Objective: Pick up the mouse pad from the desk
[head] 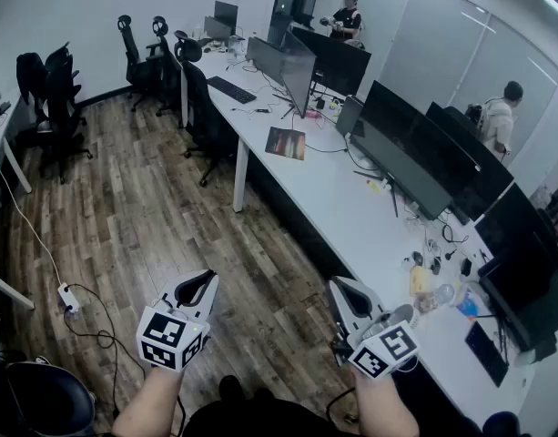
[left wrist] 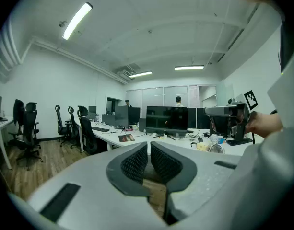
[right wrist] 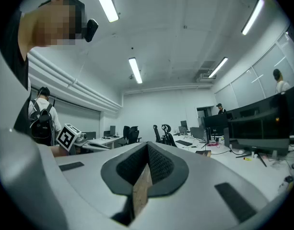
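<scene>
Mouse pad: dark rectangular mouse pad w/ orange-red print, lying flat on the long white counter, upper centre of head view, close to the counter's near edge. Nothing on top of it.
Pad's neighbours: black keyboard further up-left on same counter; row of black monitors behind it & to its right; thin cable runs along just beside its right side.
Left hand-held gripper: left hand-held gripper, bottom left of centre in head view, over the wood-plank floor, well apart from the pad. In its own view the jaws are all but together, only a thin slit at the tips, nothing betw. them; the pad shows small, above the jaw tips & a bit left.
Right hand-held gripper: right hand-held gripper, bottom right of centre, by the counter's near edge, also well apart from the pad. Jaws fully closed, tips meeting, holding nothing.
Floor: white power strip w/ cables at lower left.
Chairs: black office chairs at counter's far end, upper left.
People: one person at right edge by the glass wall, another person at top centre.
Clutter: small items & bottles on the counter, lower right; too small to tell apart.
</scene>
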The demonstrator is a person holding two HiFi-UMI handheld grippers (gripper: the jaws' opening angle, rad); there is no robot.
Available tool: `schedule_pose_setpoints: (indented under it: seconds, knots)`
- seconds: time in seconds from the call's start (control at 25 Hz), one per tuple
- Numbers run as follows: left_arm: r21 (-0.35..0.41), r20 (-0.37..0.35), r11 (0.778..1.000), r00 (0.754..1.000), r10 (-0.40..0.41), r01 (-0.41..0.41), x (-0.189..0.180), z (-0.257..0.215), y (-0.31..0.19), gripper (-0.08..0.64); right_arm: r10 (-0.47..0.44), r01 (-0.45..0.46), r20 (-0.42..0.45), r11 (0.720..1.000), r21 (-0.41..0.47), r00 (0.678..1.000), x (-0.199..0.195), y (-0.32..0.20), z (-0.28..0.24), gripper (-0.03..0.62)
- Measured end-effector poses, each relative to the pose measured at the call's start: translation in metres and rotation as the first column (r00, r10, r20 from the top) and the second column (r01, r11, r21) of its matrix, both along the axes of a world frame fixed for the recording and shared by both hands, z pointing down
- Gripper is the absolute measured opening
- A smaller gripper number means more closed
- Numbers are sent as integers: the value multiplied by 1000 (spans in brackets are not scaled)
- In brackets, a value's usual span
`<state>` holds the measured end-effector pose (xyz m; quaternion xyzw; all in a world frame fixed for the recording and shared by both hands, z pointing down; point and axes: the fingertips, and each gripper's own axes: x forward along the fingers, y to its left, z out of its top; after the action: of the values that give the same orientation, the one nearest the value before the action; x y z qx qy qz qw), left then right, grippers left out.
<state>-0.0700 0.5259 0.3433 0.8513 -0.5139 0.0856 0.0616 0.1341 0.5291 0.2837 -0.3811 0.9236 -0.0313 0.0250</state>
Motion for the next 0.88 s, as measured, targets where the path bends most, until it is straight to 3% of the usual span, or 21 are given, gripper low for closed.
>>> schedule_pose_setpoints:
  seconds: [0.2, 0.68, 0.88]
  knots:
    - [6, -41, 1000, 999, -15, 15, 33, -12, 21, 28, -1, 1, 2, 1000, -1, 1000, 35, 25, 1, 3]
    - [-6, -13, 1000, 1000, -28, 27, 85, -14, 47, 28, 16, -15, 36, 1000, -27, 999, 97, 48, 10, 3]
    - [6, 0, 1000, 1000, -25, 25, 106, -15, 47, 28, -15, 19, 99, 999, -38, 995, 117, 53, 11, 3]
